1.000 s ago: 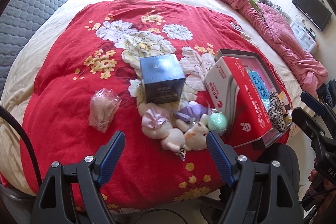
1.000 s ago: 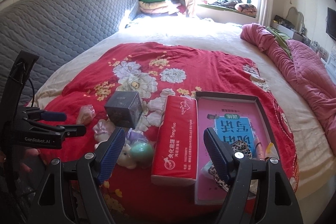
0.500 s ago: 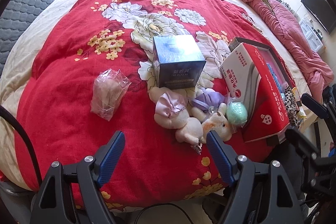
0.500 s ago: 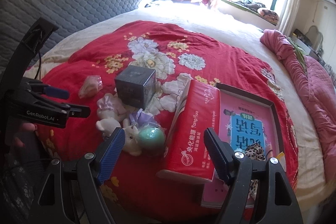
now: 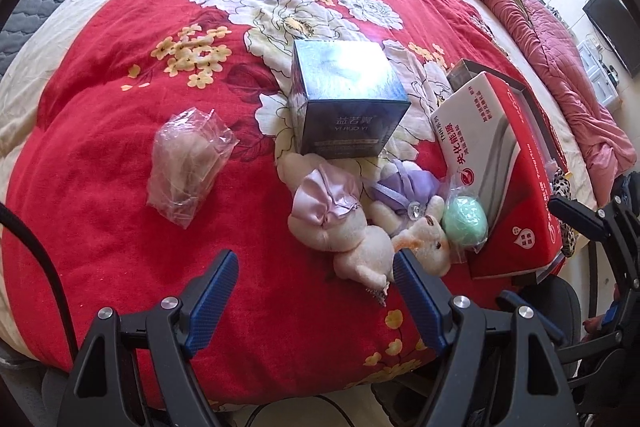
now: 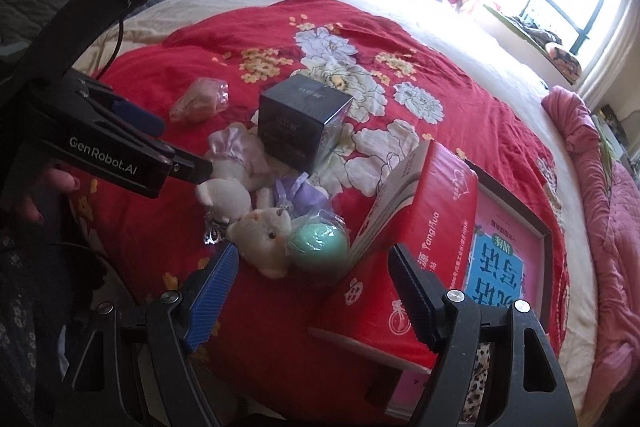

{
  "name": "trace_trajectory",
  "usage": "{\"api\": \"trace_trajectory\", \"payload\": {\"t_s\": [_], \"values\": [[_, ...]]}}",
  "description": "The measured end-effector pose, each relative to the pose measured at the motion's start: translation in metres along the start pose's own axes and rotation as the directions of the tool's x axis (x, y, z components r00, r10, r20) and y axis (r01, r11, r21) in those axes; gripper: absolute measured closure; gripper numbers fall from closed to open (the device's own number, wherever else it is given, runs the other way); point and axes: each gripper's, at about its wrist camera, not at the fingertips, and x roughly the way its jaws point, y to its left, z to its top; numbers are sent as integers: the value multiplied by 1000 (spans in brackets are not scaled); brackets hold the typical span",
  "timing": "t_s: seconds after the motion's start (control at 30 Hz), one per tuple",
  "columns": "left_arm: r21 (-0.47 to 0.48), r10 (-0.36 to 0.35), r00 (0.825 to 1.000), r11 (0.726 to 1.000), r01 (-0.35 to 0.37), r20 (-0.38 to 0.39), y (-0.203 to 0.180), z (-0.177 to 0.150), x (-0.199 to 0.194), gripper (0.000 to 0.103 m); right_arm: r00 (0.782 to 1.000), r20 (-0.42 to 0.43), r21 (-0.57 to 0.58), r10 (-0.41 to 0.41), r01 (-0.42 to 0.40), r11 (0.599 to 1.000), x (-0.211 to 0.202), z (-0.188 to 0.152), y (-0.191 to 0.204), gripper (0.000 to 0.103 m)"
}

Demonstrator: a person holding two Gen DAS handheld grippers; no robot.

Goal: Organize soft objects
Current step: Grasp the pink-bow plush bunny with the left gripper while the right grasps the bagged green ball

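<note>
Red floral bedspread (image 5: pixel 100 155) holds plush toys (image 5: pixel 352 227) still scattered; left gripper (image 5: pixel 316 291) and right gripper (image 6: pixel 312 279), both wide and empty, have gathered nothing.

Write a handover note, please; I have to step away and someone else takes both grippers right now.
Left gripper: open, empty, above the red blanket near the plush toys.
Right gripper: open, empty, over the green ball and the red tissue pack.
Also on the blanket: bagged toy, blue box, open box beside the tissue pack.
Done: nothing gripped yet.
Left: probably gathering the soft items; where they go is unclear.
</note>
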Motion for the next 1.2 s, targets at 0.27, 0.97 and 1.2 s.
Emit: {"api": "trace_trajectory", "payload": {"t_s": [0.27, 0.97, 1.2], "values": [[-22, -11, 999, 1000, 10, -46, 0, 6, 20, 24, 991, -107, -299, -84, 49, 953, 34, 12, 13, 25], [-107, -51, 993, 993, 40, -104, 9, 21, 59, 19, 985, -169, -346, -20, -41, 937, 74, 16, 6, 59], [-116, -79, 992, 991, 68, -100, 6, 26, 66, 36, 995, -77, -108, 66, -74, 991, 55, 25, -26, 59]]}}
